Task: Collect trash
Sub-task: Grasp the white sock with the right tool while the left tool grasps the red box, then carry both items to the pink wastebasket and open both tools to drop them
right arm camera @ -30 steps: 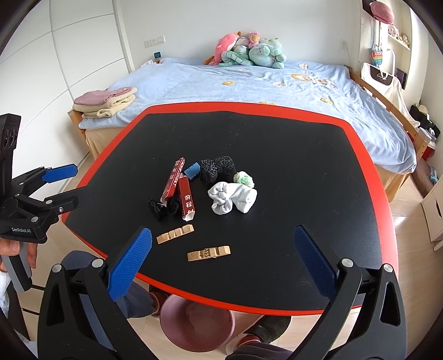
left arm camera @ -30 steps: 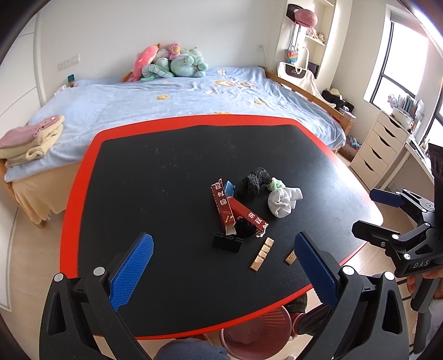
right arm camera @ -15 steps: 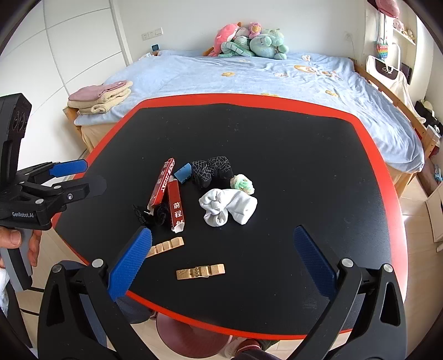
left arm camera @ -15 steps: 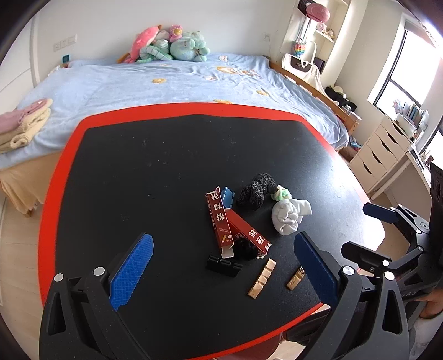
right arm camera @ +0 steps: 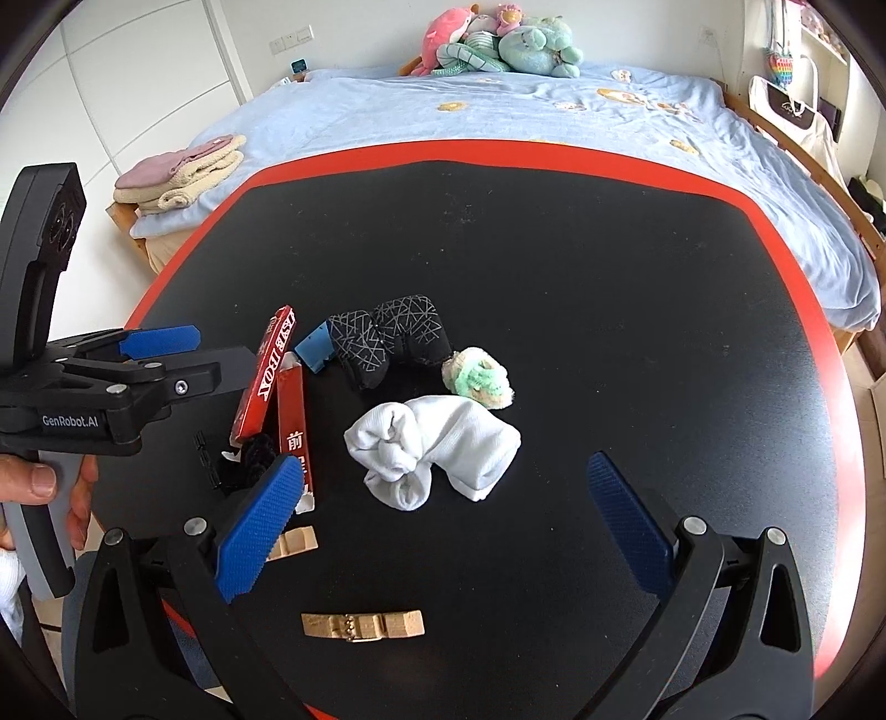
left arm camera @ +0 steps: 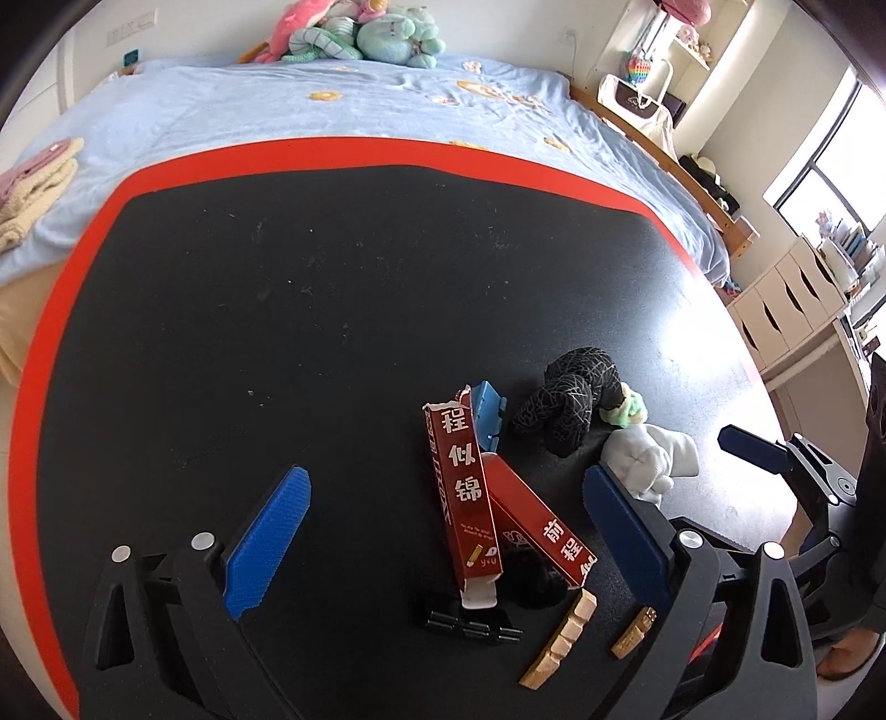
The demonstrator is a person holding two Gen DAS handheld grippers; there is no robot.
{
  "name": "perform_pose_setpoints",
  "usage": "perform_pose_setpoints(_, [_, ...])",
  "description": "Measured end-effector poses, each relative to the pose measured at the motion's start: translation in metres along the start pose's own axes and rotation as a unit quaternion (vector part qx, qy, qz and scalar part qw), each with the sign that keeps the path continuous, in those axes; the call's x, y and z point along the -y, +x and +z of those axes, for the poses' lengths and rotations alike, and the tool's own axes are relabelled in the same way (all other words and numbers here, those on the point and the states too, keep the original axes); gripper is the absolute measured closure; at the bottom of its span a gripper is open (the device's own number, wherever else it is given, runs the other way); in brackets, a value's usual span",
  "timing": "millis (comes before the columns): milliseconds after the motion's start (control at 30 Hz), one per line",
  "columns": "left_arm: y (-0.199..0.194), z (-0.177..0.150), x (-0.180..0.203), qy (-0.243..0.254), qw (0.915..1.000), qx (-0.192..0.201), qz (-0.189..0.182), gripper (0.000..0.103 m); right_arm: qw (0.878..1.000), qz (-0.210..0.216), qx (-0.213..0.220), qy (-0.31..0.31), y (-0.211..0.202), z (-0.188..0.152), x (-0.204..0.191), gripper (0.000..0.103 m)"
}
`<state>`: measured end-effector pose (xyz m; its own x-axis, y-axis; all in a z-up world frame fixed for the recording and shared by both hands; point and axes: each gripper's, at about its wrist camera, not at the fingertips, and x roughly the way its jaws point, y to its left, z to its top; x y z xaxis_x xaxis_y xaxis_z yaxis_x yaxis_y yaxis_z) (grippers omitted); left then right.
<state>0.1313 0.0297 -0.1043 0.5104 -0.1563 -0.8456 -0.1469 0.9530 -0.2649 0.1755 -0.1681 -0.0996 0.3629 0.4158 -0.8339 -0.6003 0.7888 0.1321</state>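
Two torn red boxes (left arm camera: 465, 487) (right arm camera: 277, 376) lie crossed on the black table (left arm camera: 277, 332) beside a small blue box (left arm camera: 490, 412), a black sock roll (left arm camera: 570, 399), a white sock bundle (right arm camera: 432, 448) and a green-white fluffy piece (right arm camera: 479, 379). Two wooden clips (left arm camera: 559, 637) (right arm camera: 362, 625) and a black clip (left arm camera: 470, 628) lie near the front edge. My left gripper (left arm camera: 443, 543) is open over the red boxes. My right gripper (right arm camera: 443, 526) is open just in front of the white socks.
The table has a red rim (right arm camera: 819, 332). Behind it stands a bed (right arm camera: 498, 111) with blue sheets, plush toys (right arm camera: 498, 44) and folded towels (right arm camera: 183, 171). White drawers (left arm camera: 792, 310) stand at the right.
Both grippers have moved forward and lower over the table, closer to the pile. The pink bin under the table edge has left view.
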Motion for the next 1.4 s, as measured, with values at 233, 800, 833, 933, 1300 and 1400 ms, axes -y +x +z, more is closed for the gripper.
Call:
perform_pose_setpoints(233, [0.014, -0.002, -0.008, -0.013, 0.9997, -0.014, -0.012, 0.039, 1.000, 0.014, -0.007, 0.011, 0.020, 0.004, 0.004, 0.010])
perform_pose_setpoints(800, [0.010, 0.001, -0.001, 0.002, 0.9992, -0.005, -0.038, 0.088, 1.000, 0.016, -0.005, 0.008, 0.020, 0.001, 0.005, 0.065])
perform_pose_setpoints(833, [0.009, 0.003, 0.000, 0.003, 0.9993, -0.001, -0.038, 0.088, 1.000, 0.016, -0.004, 0.009, 0.018, 0.001, 0.005, 0.065])
perform_pose_setpoints(933, [0.000, 0.003, -0.002, 0.006, 0.9992, 0.008, -0.037, 0.088, 1.000, 0.016, 0.003, 0.010, 0.011, 0.001, 0.004, 0.065])
perform_pose_setpoints(1300, [-0.043, 0.002, 0.015, 0.034, 0.9980, 0.042, -0.031, 0.088, 0.999, 0.014, 0.035, -0.002, -0.043, -0.001, -0.008, 0.065])
perform_pose_setpoints(1400, [-0.059, -0.005, 0.023, 0.045, 0.9971, 0.051, -0.032, 0.087, 0.999, 0.017, 0.044, -0.006, -0.061, -0.005, -0.013, 0.065])
